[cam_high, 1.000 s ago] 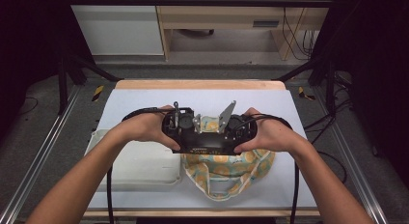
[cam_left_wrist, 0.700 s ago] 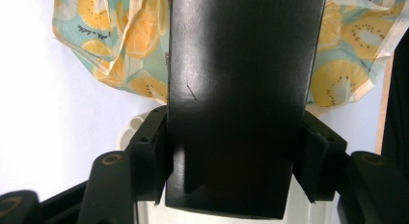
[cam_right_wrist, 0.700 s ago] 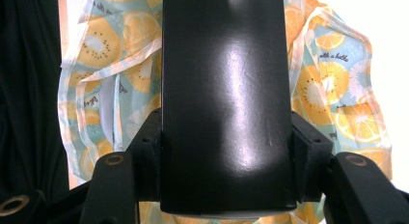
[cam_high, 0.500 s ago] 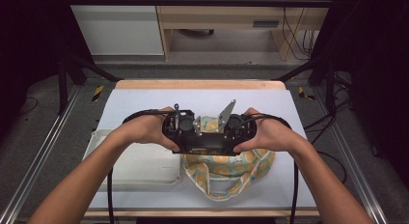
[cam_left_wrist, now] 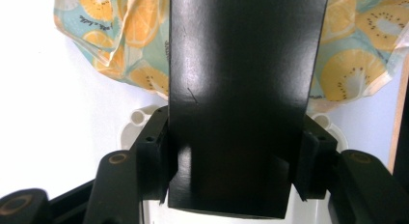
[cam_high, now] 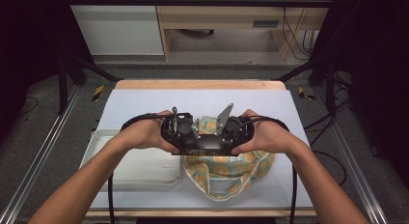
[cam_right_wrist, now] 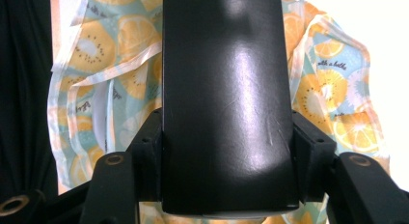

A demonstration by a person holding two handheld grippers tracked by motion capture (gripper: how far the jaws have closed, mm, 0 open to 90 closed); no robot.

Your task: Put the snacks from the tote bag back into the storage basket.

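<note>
Black box (cam_high: 201,143): flat, glossy, oblong, held level above the surface (cam_high: 144,101) over a fruit-print bag (cam_high: 226,171). Left claw (cam_left_wrist: 236,168) grasps one end, jaws having just closed further; right claw (cam_right_wrist: 226,159) grasps the other. Box blocks most of both gripper views; its label is unreadable. White tray (cam_high: 140,168) partly under the left forearm.

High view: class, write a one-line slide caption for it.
Both tongs, left and right, grip one flat black box between them above a fruit-print bag, beside a white tray.
</note>
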